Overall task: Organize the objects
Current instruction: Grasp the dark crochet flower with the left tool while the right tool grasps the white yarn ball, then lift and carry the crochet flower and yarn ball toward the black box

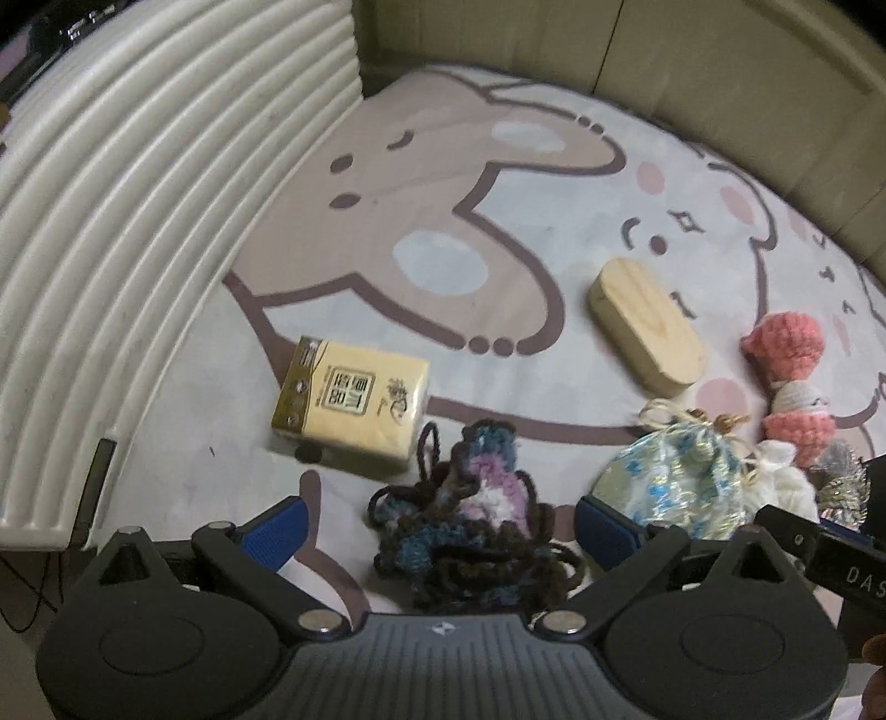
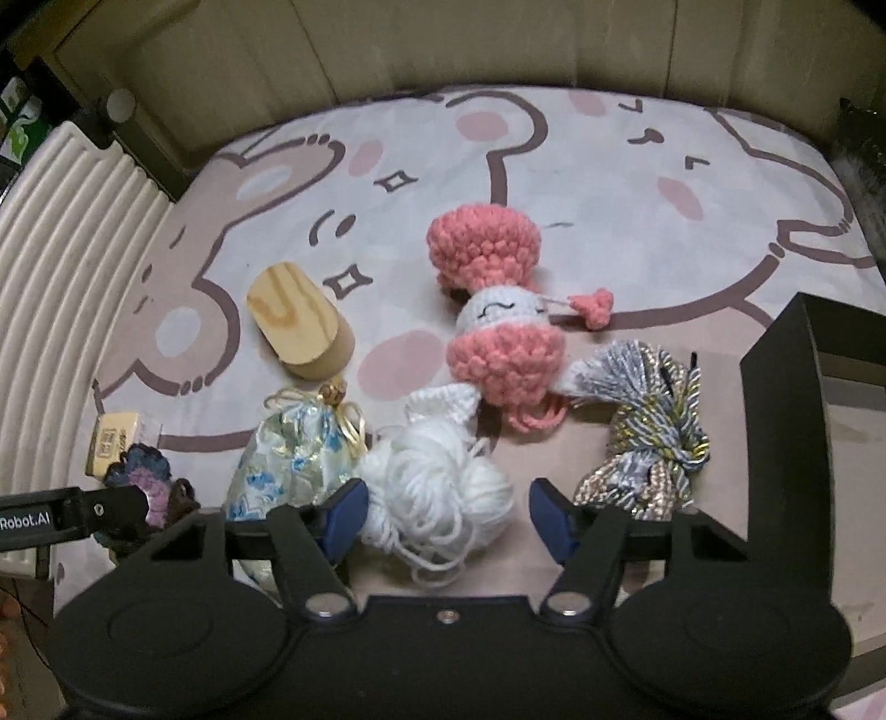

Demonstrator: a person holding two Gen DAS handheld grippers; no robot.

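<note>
On a cartoon-print mat [image 1: 432, 183], my left gripper [image 1: 443, 526] stands open, pointing steeply down. A dark brown, blue and purple crochet piece [image 1: 476, 509] lies between its blue pads, touching neither. My right gripper [image 2: 447, 518] straddles a white yarn ball [image 2: 443, 487]; the left pad is against the yarn and the right pad stands off it. A pink crochet doll [image 2: 498, 310] lies just beyond the yarn. A silver-gold cord bundle [image 2: 648, 432] sits to its right, and a blue-flowered brocade pouch [image 2: 293, 459] to its left.
A yellow tissue pack [image 1: 354, 410] and an oval wooden block [image 1: 645, 327] lie farther out on the mat. A white ribbed panel [image 1: 138, 221] borders the left side. An open black box [image 2: 786, 415] stands at the right. Beige padded walls [image 2: 387, 50] close the back.
</note>
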